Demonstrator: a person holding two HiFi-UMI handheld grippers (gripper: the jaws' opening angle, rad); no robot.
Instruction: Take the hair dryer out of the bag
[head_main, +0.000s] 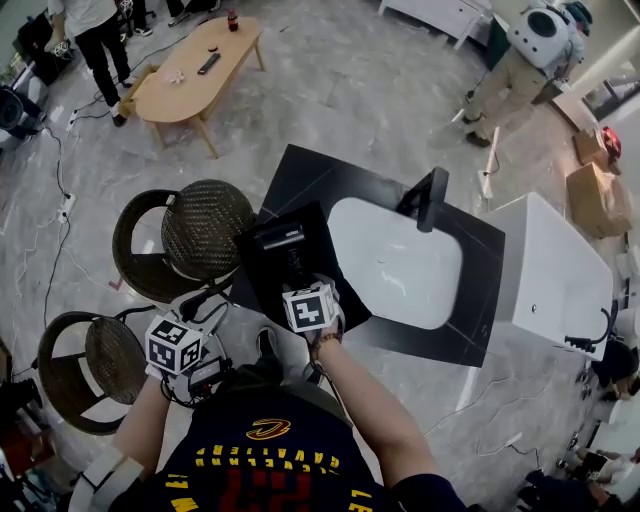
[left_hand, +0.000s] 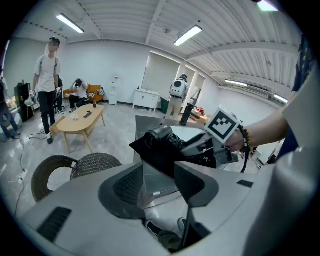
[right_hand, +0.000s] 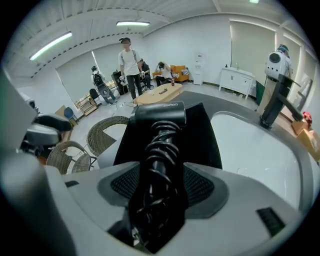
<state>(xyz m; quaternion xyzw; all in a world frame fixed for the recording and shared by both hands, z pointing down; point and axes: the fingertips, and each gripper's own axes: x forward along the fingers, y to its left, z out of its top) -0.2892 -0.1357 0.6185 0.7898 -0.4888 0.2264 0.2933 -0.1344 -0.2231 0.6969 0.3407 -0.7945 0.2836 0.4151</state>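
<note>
The black hair dryer (head_main: 283, 240) (right_hand: 157, 117) lies lengthwise on the flat black bag (head_main: 262, 290) (right_hand: 202, 135) at the left end of the black counter (head_main: 480, 300). Its cord is wound round the handle. My right gripper (head_main: 296, 276) (right_hand: 160, 187) is open, and the wrapped handle runs between its jaws, with the pads close on either side. In the left gripper view, the hair dryer (left_hand: 162, 137) and the right gripper (left_hand: 202, 147) show ahead. My left gripper (head_main: 196, 320) (left_hand: 160, 182) is open and empty, off the counter's left edge above the chairs.
A white sink basin (head_main: 400, 260) with a black faucet (head_main: 428, 200) fills the counter to the right of the bag. Two wicker chairs (head_main: 205, 225) (head_main: 100, 370) stand to the left. A white cabinet (head_main: 560, 270) is at the right. A wooden table (head_main: 195, 70) and people stand farther off.
</note>
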